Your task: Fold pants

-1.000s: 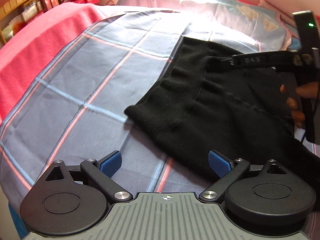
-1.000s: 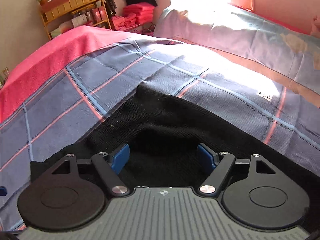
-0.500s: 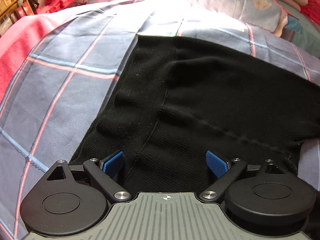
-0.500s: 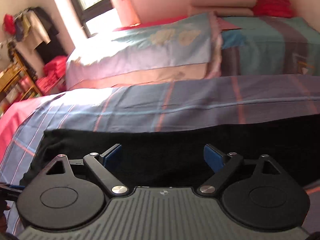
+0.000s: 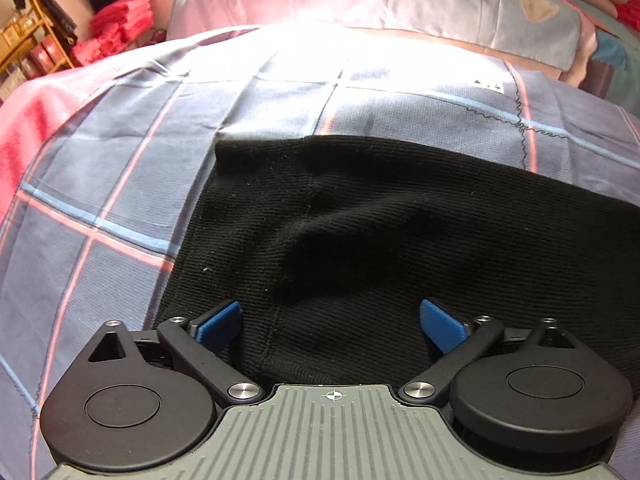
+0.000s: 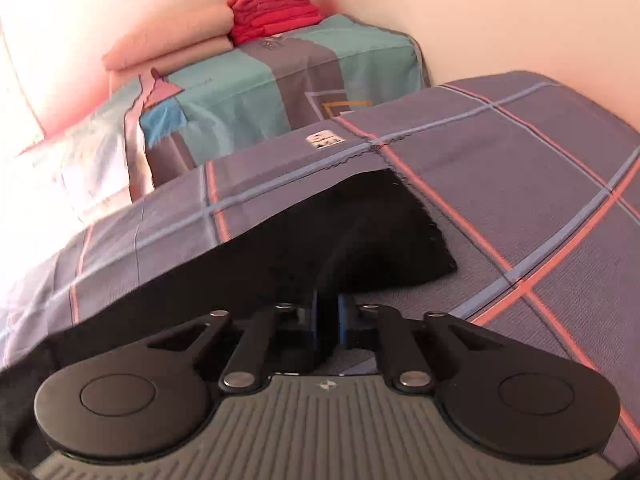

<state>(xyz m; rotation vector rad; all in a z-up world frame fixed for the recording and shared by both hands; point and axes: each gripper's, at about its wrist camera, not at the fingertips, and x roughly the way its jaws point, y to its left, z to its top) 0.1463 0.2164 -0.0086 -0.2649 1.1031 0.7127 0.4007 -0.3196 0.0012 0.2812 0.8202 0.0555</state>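
Observation:
Black knit pants (image 5: pixel 400 232) lie across a blue plaid bedsheet (image 5: pixel 120 184). My left gripper (image 5: pixel 332 324) is open, its blue pads spread over the near edge of the pants at their left end. In the right wrist view the pants (image 6: pixel 288 240) show as a dark strip ending in a hem at the right. My right gripper (image 6: pixel 326 320) is shut on the near edge of the pants, with a ridge of cloth rising from between its pads.
A pink blanket (image 5: pixel 24 128) covers the bed's left side. Pillows and a folded teal quilt (image 6: pixel 280 80) with stacked red cloth (image 6: pixel 272 8) sit by the wall. A wooden shelf (image 5: pixel 28 44) stands far left.
Both grippers have moved in low over the pants. My right gripper swung right toward the hem end and closed on the cloth. My left gripper stays open.

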